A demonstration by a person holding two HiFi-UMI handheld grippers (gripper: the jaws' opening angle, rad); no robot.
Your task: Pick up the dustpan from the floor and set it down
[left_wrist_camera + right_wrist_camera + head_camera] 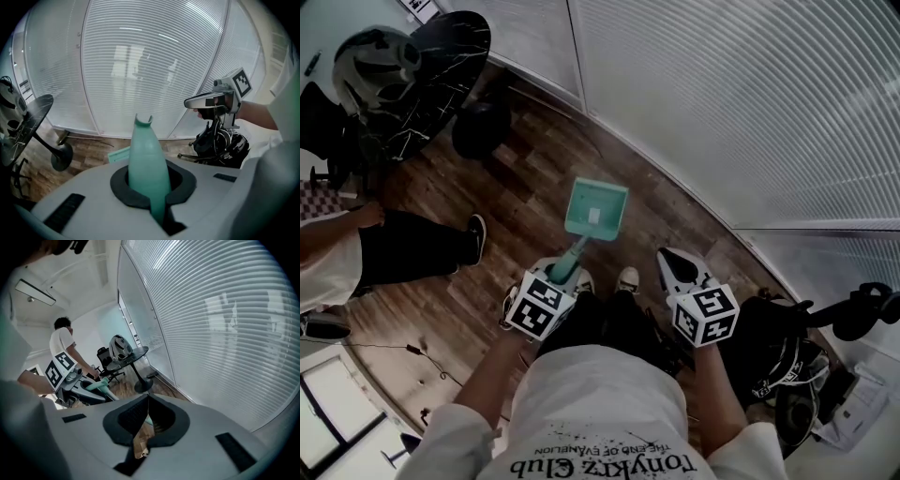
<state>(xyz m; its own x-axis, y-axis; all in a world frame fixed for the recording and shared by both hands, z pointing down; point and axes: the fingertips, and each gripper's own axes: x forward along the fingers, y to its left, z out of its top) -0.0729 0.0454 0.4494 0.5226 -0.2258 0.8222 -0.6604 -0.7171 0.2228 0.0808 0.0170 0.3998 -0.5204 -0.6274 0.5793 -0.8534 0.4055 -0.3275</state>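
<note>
The teal dustpan hangs tilted over the wood floor, pan end farthest from me, close to the blind-covered wall. My left gripper is shut on its long teal handle, which runs up between the jaws in the left gripper view; a corner of the pan shows behind it. My right gripper is held beside it to the right, apart from the dustpan. Its jaw tips meet with nothing between them. The right gripper view shows the left gripper with the teal handle.
A round black table carrying a helmet stands at the back left, its base on the floor. Another person's leg and shoe reach in from the left. A black bag lies at the right. A cable crosses the floor.
</note>
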